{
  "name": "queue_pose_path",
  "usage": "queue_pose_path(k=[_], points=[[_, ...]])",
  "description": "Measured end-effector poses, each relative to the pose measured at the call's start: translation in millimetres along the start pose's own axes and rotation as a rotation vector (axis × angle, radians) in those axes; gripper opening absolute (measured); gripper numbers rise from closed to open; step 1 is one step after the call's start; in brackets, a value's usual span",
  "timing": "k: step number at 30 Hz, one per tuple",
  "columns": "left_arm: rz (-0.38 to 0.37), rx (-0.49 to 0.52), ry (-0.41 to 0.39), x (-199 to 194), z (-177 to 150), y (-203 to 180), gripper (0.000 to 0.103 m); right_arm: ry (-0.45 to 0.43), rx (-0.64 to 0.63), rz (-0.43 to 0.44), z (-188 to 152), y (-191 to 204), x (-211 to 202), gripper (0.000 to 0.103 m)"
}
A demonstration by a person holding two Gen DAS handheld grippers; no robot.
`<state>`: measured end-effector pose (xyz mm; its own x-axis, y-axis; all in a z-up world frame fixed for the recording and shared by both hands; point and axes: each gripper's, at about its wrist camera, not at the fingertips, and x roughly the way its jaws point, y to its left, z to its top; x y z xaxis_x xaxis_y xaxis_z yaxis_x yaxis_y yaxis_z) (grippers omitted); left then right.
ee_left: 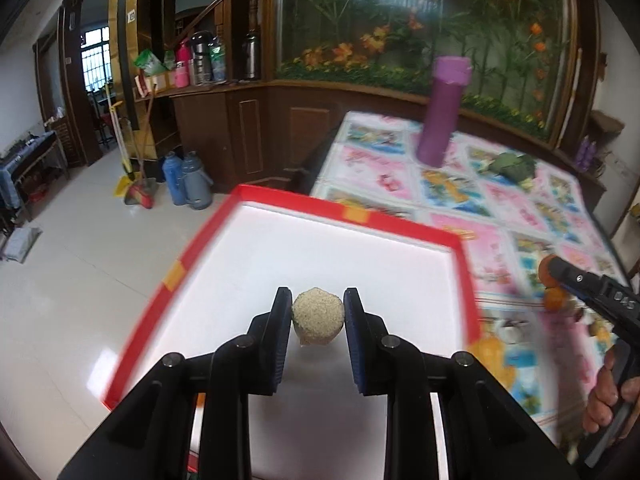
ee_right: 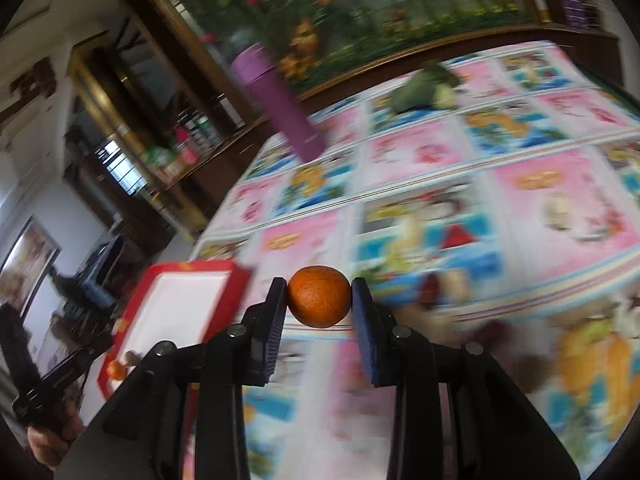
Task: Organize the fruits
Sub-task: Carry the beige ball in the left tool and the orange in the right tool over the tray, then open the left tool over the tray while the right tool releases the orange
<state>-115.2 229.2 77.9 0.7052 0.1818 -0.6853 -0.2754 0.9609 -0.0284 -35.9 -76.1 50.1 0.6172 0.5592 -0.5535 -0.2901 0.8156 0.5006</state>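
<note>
Mid-task. Left gripper (ee_left: 317,312) pinches a pale rough fruit (ee_left: 318,321) above the red-rimmed tray (ee_left: 400,222), near its front edge. Right gripper (ee_right: 319,300) pinches an orange (ee_right: 319,296) over the table (ee_right: 440,152), tray's right. Neither fruit released; small fruits near tray's front corner.

My left gripper (ee_left: 317,312) is showing black plastic linkage arms, chunky and angular, with round dark pivot screws (ee_left: 243,344) catching light at each joint. Blue ribbed pads are lining my fingers (ee_left: 280,336). My right gripper (ee_right: 319,308) is looking the same: black arms, blue textured pads, silvery-dark screw heads (ee_right: 237,331). From the left wrist view, its black body is showing white lettering, too blurred to read, and my right hand (ee_left: 608,396) is showing bare skin.
</note>
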Motion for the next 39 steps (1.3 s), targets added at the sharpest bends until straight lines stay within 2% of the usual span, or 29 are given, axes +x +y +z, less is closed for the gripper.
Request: queue_pose_path(k=[7,12,20,24,30,35,39], points=[[0.003,0.021,0.057,28.2,15.7,9.9,0.025,0.125,-0.071,0.143,-7.9,82.4,63.4,0.035],[0.009,0.042,0.085,43.8,23.2,5.9,0.025,0.197,-0.127,0.182,-21.6,120.9,96.5,0.035],[0.026,0.045,0.151,69.5,20.7,7.5,0.025,0.283,-0.182,0.199,-36.1,126.0,125.0,0.035],[0.033,0.035,0.165,74.9,19.5,9.5,0.025,0.285,-0.208,0.214,-38.4,127.9,125.8,0.035],[0.041,-0.020,0.169,73.2,18.3,20.3,0.025,0.269,-0.288,0.177,-41.6,136.2,127.8,0.035],[0.043,-0.037,0.183,72.3,17.4,23.3,0.026,0.260,-0.392,0.109,-47.5,146.7,131.9,0.036],[0.060,-0.076,0.157,57.1,17.7,30.5,0.034,0.274,-0.444,0.073,-48.9,151.3,134.4,0.037]])
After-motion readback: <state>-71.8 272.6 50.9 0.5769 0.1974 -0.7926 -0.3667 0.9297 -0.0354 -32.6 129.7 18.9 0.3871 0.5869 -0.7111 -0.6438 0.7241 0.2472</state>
